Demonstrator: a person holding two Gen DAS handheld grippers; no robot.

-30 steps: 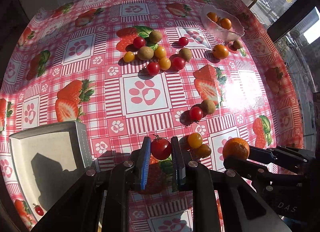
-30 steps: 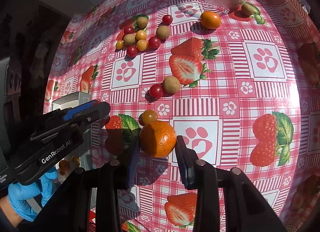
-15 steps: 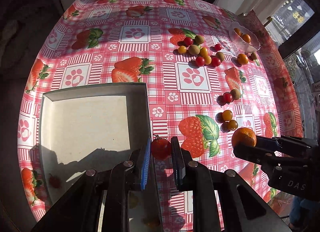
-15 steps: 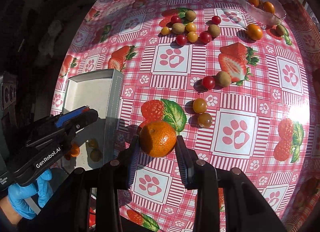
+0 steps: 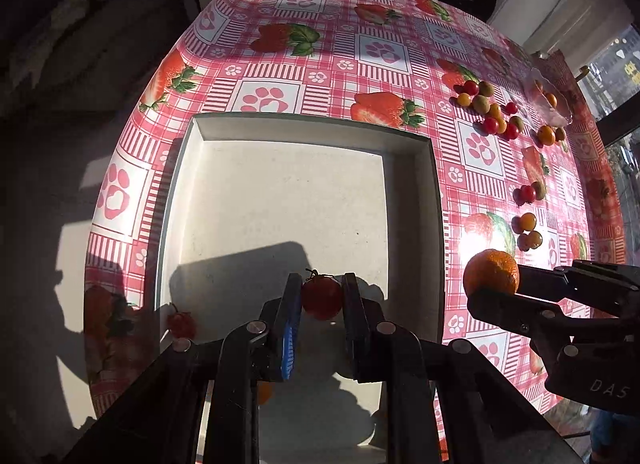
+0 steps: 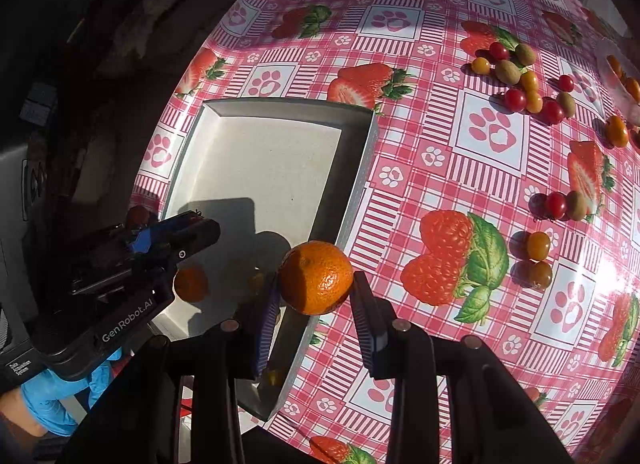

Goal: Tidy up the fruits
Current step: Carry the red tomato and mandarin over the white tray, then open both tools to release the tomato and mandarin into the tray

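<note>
Two grippers, each loaded: left gripper (image 5: 322, 298) clamps one red tomato (image 5: 321, 297) low over the white tray (image 5: 434, 183); right gripper (image 6: 316, 296) pinches one orange (image 6: 316, 277) above the tray's right rim, lower centre of frame. One tomato (image 5: 182, 324) lies in the tray's lower-left corner.

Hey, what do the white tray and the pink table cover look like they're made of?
White tray: looks like matte plastic or perhaps enamelled or stone-like material; the floor is faintly speckled, with no shine, so I can't tell which. Table cover: likely glossy vinyl or oilcloth, since sunlight glares off its printed strawberries and paw prints.
</note>
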